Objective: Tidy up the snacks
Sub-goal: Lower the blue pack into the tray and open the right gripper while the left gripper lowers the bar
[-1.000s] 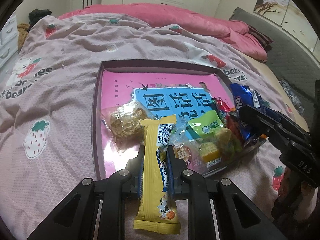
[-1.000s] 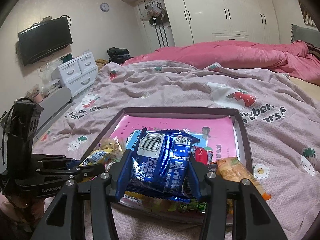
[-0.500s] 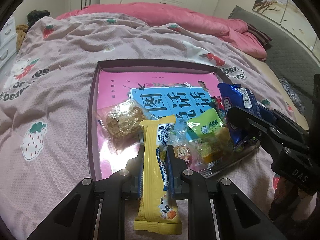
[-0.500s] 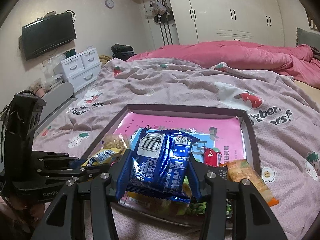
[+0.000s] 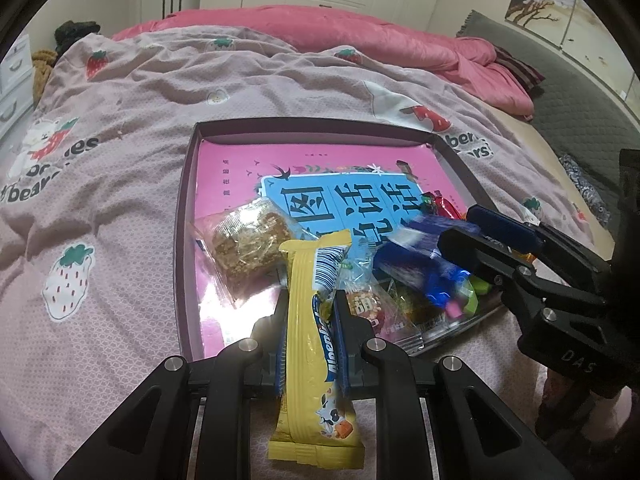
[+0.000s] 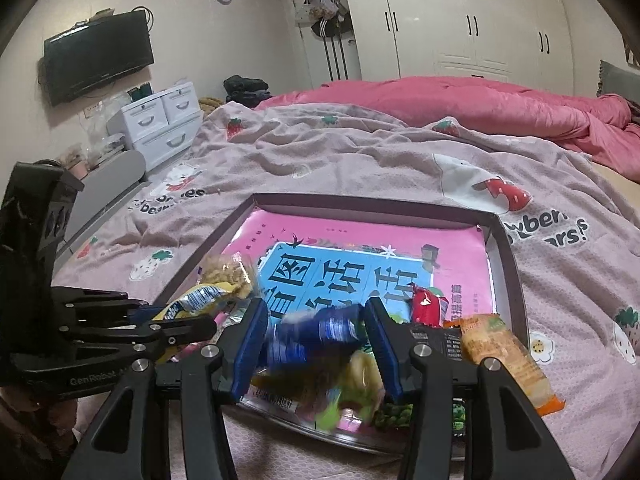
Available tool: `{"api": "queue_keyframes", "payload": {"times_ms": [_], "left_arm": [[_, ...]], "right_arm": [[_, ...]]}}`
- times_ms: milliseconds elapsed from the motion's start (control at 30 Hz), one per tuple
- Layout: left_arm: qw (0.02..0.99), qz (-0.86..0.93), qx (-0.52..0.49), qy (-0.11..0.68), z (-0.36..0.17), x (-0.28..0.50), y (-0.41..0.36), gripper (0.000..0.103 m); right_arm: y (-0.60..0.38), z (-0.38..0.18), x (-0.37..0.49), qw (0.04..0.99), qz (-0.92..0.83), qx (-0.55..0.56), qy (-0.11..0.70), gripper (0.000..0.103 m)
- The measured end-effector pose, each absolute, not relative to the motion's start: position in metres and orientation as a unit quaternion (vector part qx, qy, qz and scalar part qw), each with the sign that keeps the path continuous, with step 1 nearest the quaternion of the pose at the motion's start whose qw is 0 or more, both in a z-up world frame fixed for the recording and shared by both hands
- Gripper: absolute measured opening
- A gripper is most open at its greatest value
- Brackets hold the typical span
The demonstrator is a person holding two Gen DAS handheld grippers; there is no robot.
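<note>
"DAS" marks the right gripper [image 5: 456, 244]; "GenRobot" the left gripper [image 6: 188, 326] (partly cut off).

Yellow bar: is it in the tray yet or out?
Out. The yellow bar is clamped upright between the left gripper's pads, held above the tray's near edge, not lying among the snacks.

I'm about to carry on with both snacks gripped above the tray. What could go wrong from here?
1. The blue packet between the right hand-held gripper fingers looks blurred and crumpled; it may slip out.
2. The left hand-held gripper pinches the long yellow bar mid-length, so its ends could swing or snag.
3. Loose snacks crowd the tray's near rim; a nudge might push the orange packet further off.
</note>
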State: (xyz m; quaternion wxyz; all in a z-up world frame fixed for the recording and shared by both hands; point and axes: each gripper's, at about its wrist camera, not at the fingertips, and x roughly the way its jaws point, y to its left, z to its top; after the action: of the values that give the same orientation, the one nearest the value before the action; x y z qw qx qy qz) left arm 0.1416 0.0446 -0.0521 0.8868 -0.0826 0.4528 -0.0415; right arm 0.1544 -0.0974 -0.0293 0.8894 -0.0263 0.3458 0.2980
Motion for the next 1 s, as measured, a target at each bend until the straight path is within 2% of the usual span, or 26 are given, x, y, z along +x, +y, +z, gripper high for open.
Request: {"api": "queue_keyframes", "payload": {"times_ms": [1000], "left_arm": [[0.887, -0.042, -0.085, 0.451, -0.051, 0.143, 0.047, 0.021]], "right_arm": [[-0.084, -0.048, 0.142, 0.886, 0.283, -0.1, 0.353, 0.051]]}}
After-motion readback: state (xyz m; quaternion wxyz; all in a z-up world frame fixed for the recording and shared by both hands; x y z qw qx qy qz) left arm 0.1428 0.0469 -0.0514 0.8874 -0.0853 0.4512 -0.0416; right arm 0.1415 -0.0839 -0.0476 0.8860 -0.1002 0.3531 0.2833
